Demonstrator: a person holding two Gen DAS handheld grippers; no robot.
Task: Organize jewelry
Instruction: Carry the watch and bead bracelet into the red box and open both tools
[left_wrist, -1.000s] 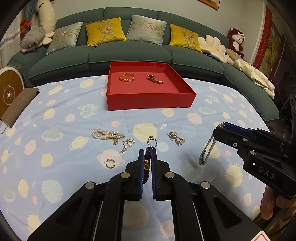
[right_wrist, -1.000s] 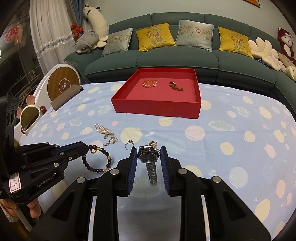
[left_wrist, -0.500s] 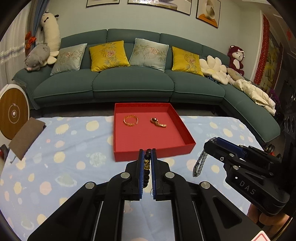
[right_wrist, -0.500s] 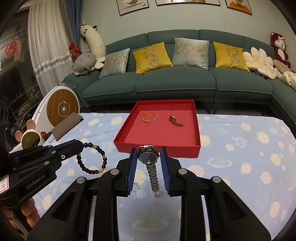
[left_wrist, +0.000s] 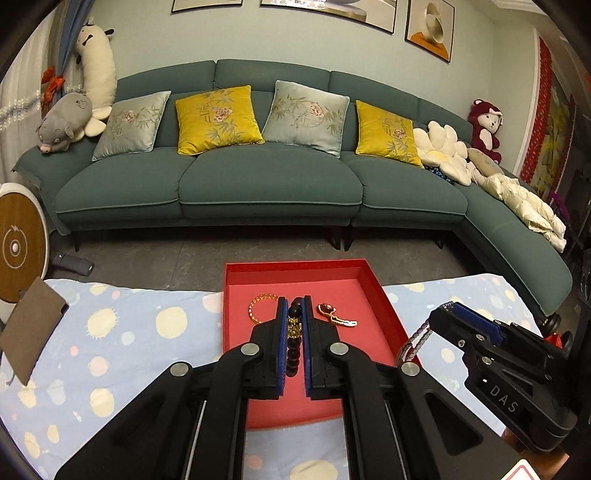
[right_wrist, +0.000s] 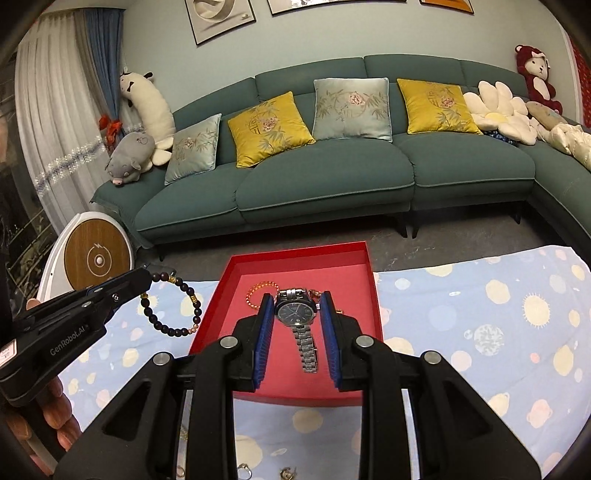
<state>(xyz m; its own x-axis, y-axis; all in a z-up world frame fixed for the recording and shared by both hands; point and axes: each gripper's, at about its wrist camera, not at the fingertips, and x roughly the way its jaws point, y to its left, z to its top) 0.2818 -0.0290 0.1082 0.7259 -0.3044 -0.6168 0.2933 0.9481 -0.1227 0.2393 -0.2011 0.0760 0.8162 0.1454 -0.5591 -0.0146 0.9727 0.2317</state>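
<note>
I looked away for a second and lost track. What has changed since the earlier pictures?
Both hand-held grippers rose from the table and carried their loads to the red tray: the left hand-held gripper with the bead bracelet, the right hand-held gripper with the wristwatch. Neither let go. The gold bracelet and pendant chain lie in the tray as before.

1. Red tray (right_wrist: 306, 384), paler pinkish-red floor.
2. Light-blue tablecloth (right_wrist: 480, 332), cream and pink planet-and-sun spots.
3. Dark bead bracelet (right_wrist: 173, 328) with gold accents, at 9 o'clock of the tray.
4. Silver watch (right_wrist: 297, 314), dial seemingly dark blue.
5. Teal sofa (left_wrist: 266, 184), at 12 o'clock.
</note>
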